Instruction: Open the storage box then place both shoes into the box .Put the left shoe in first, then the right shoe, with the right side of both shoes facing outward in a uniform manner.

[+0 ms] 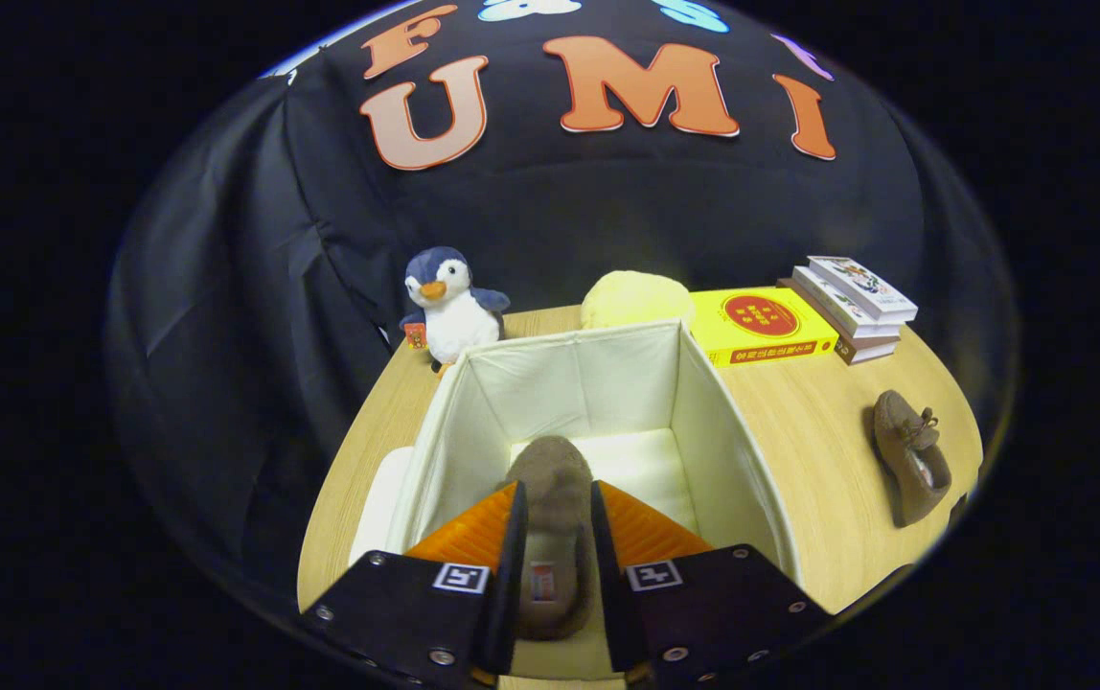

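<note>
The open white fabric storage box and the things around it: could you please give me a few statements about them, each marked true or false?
1. The gripper is shut on a brown suede shoe over the open white fabric storage box. True.
2. A second brown shoe lies inside the box. False: it lies on the wooden table, beside the box.
3. A blue and white plush penguin stands beyond the box. True.
4. The flat yellow box rests on top of the stack of books. False: it lies on the table beside them.
</note>
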Available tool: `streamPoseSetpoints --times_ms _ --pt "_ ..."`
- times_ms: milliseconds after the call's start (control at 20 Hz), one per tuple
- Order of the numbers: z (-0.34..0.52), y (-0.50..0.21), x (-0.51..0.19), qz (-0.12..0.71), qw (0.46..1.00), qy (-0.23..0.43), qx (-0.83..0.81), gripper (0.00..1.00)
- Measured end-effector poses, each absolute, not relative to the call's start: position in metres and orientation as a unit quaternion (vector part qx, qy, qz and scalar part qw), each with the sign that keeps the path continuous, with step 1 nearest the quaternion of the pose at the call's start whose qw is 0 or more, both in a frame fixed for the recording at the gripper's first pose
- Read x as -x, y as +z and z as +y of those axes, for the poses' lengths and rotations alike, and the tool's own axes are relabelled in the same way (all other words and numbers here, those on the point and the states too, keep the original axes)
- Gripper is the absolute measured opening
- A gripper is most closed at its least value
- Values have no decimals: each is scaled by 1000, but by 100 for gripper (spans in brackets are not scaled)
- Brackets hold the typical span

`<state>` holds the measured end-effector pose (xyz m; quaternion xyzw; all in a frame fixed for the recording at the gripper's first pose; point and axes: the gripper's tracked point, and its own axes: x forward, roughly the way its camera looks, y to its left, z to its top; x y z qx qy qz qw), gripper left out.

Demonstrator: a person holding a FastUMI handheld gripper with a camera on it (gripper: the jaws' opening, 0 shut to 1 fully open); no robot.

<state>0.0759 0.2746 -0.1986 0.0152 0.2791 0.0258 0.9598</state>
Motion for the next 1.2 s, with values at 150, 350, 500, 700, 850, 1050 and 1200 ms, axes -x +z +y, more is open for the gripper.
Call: streamPoseSetpoints --times_ms 150,350,500,700,850,1050,1200 --pt "266 -179 -74 257 966 39 -3 71" --pt "232 -157 -72 229 973 34 3 98" --pt "186 -149 -71 217 976 13 12 98" --pt "111 -151 -66 215 976 -24 24 98" --pt "52 -154 -59 221 973 -51 37 98" --pt "-22 -162 -50 235 968 -86 29 98" --pt "-72 -175 -43 249 962 -109 33 98"
